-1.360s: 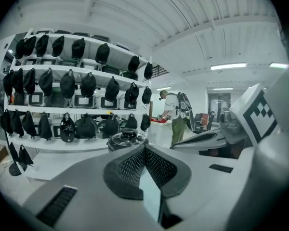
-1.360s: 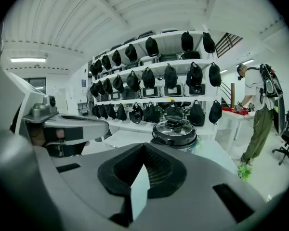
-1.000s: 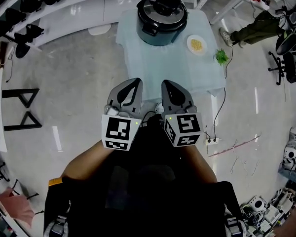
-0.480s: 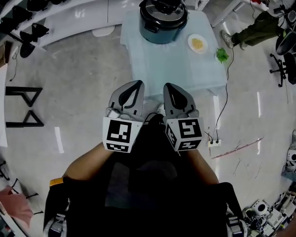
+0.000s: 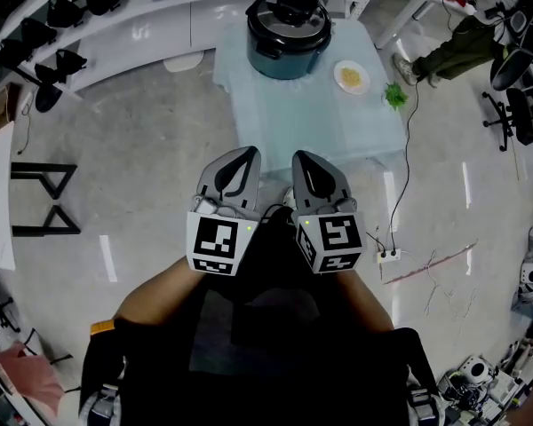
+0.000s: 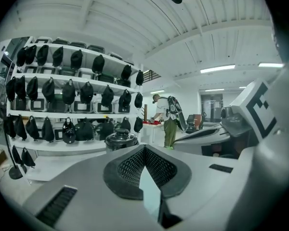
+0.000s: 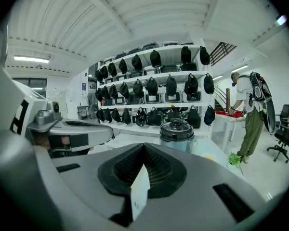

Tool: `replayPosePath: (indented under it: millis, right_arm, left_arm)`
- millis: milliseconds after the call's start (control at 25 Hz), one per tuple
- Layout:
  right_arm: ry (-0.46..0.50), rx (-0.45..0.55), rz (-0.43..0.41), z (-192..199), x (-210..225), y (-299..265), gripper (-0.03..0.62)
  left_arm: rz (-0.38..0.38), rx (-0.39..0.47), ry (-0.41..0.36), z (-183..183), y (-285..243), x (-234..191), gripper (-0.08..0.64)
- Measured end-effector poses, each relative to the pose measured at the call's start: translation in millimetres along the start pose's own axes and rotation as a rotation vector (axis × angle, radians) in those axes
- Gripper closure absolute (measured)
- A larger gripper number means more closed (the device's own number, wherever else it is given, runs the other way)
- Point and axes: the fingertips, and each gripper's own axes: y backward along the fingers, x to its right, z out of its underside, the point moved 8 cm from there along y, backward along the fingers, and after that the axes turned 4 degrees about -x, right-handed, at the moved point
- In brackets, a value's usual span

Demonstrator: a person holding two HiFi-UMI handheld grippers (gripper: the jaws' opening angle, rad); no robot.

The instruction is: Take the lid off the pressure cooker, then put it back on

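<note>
the left tool (image 5: 248, 151) and the right tool (image 5: 298, 155) are held side by side close to the wearer's body, their tips pointing towards the surface (image 5: 313, 118) and stopping just short of its near edge, over the pale floor (image 5: 133, 167). in its own view the left tool's jaws are pressed together at the tip, with only a thin sliver of gap further back and nothing caught between them. the right tool's jaws are likewise closed on themselves and empty. neither tool touches anything. the pressure cooker (image 5: 289, 34) stands at the far end of the surface, which is covered with a pale blue cloth, well apart from both tools. its dark lid (image 5: 290, 11) sits in place on top, the black handle uppermost. to the right of the cooker lies a small white plate (image 5: 352, 77) with something yellow on it, and beyond that, near the surface's right edge, a green sprig (image 5: 395, 96). behind the surface run curved white shelves (image 7: 154, 88) lined with rows of black bags. a person (image 7: 250, 119) with a backpack stands off to the right at another table. a white power strip (image 5: 388, 256) lies on the floor to the right of the right tool, with a cable running from it.
</note>
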Motion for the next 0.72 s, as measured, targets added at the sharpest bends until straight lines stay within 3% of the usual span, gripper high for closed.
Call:
replayPosePath:
  millis: [720]
  right_arm:
    - [0.01, 0.012, 0.036, 4.4, -12.7, 20.3, 0.574]
  left_arm:
    - [0.034, 0.031, -0.011, 1.2, 14.0, 10.6, 0.554]
